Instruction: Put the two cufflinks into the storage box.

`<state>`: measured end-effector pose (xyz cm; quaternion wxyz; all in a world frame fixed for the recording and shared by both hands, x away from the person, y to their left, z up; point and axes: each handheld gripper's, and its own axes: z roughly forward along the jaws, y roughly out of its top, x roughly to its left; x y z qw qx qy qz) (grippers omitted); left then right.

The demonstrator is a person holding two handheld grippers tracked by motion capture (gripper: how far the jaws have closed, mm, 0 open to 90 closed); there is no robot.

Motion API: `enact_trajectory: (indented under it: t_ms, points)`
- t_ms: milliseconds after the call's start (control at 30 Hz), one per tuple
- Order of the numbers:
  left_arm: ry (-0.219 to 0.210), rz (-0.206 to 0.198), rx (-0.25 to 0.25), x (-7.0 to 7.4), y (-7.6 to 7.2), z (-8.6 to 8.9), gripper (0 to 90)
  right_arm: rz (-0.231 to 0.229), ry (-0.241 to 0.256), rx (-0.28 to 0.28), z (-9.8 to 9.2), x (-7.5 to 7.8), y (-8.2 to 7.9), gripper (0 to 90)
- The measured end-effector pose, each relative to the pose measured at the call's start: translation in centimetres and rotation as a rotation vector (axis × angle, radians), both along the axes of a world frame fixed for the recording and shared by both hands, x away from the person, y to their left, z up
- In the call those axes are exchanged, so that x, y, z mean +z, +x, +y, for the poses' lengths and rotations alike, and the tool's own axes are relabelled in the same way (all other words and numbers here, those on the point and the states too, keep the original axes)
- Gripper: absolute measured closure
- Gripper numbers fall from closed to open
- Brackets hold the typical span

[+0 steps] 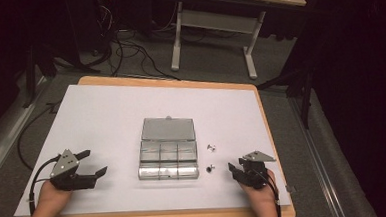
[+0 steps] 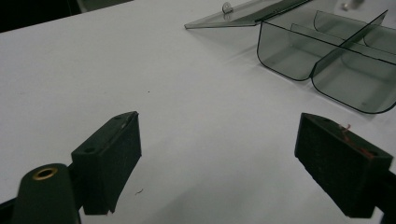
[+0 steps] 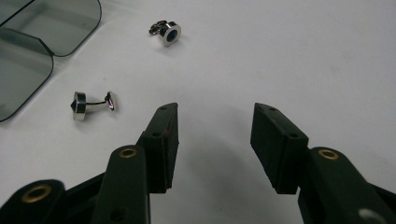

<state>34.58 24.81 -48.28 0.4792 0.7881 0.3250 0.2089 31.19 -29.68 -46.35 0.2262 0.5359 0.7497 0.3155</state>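
A wooden table (image 1: 268, 109) carries a large white sheet (image 1: 106, 118) that covers nearly all of its top. Near the middle of the sheet sits a clear plastic organizer box (image 1: 168, 161), its lid (image 1: 168, 129) folded open and lying flat on the far side. In the left gripper view the box's compartments (image 2: 327, 70) look empty, split by thin transparent dividers.

Just to the right of the box lie two small silver cufflinks, apart from each other and from the box. The farther cufflink (image 1: 211, 148) rests beside the box's right wall; in the right gripper view it shows a round face with a dark centre (image 3: 167, 32). The nearer cufflink (image 1: 210, 168) lies on its side (image 3: 92, 104), between the box and the right gripper.

Beyond the table, the floor holds a tangle of dark cables (image 1: 128, 52) and the white legs of another desk (image 1: 212, 32).

The left gripper (image 1: 95, 163) rests low on the sheet at the near left, well apart from the box, held by the person's left hand (image 1: 53, 196); its jaws stand wide apart with nothing between them. The right gripper (image 1: 234, 169) sits at the near right, held by the right hand (image 1: 258, 192), pointing left toward the nearer cufflink; its jaws are parted and empty too, with bare sheet between them.
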Motion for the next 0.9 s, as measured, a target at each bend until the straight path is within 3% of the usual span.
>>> enact_trajectory:
  t_ms: [67, 167, 333, 500, 600, 700, 767, 900]
  points:
    - [0.001, 0.008, 0.0, 0.0, 0.1, 0.0, 15.0, -0.004, 0.018, -0.007, -0.1, 0.2, -0.1, 50.5]
    - [-0.001, 0.01, -0.001, 0.0, 0.1, 0.0, 15.0, 0.008, -0.001, -0.007, 0.0, 0.3, 0.0, 49.4]
    - [0.001, 0.003, -0.003, 0.0, 0.0, 0.0, 15.0, 0.027, 0.009, -0.01, -0.1, 0.7, 0.4, 48.8]
    - [-0.004, -0.007, -0.008, 0.0, -0.1, 0.1, 15.0, 0.089, -0.018, 0.007, -0.1, 1.2, 1.1, 48.1]
    - [-0.007, -0.007, -0.008, 0.0, -0.1, 0.1, 15.0, 0.142, -0.002, 0.03, -0.2, 1.7, 1.7, 49.7]
    - [-0.009, -0.004, -0.01, 0.0, -0.1, 0.1, 15.0, 0.156, 0.023, 0.043, -0.2, 1.9, 2.0, 49.5]
    - [-0.011, -0.003, -0.01, 0.0, -0.1, 0.2, 15.0, 0.184, -0.003, 0.058, -0.1, 2.2, 2.4, 48.0]
    - [-0.009, -0.006, -0.013, 0.0, -0.1, 0.1, 15.0, 0.216, -0.003, 0.068, 0.1, 2.6, 2.6, 44.9]
